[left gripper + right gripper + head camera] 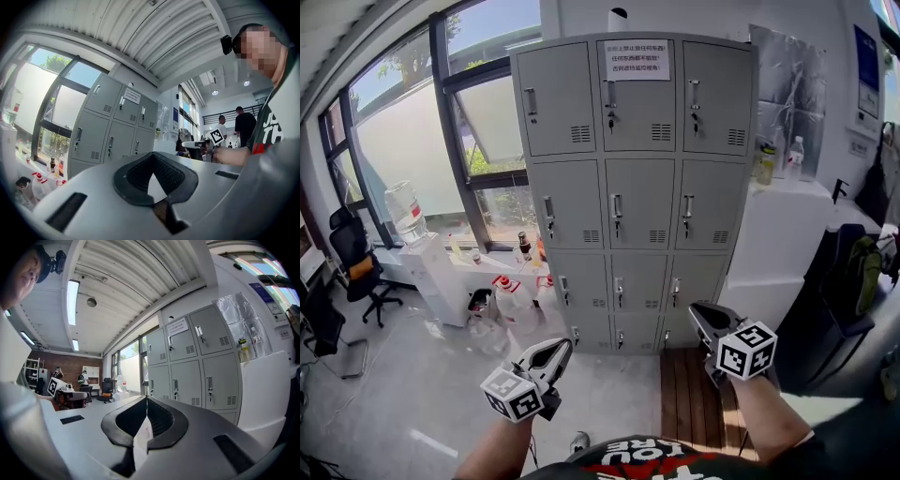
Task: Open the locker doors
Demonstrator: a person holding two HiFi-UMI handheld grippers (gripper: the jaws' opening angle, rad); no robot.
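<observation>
The jaws of the left gripper (562,347) and the right gripper (696,311) are pressed together, with nothing pinched. The locker (633,187) is seen ahead, well apart from both, every door shut.

- locker (633,187): plain light grey, all doors
- notice (634,59) on top middle door: white, red print
- left gripper (563,346), right gripper (695,310): silver-grey, black pads, black-and-white square markers on cubes
- office chair (347,246): black, orange on seat
- slatted floor board (694,394): brown wood
- spray bottles (514,302): pale, red tops
- shirt (652,459): black, red lettering
- brick wall (47,364): red-brown
</observation>
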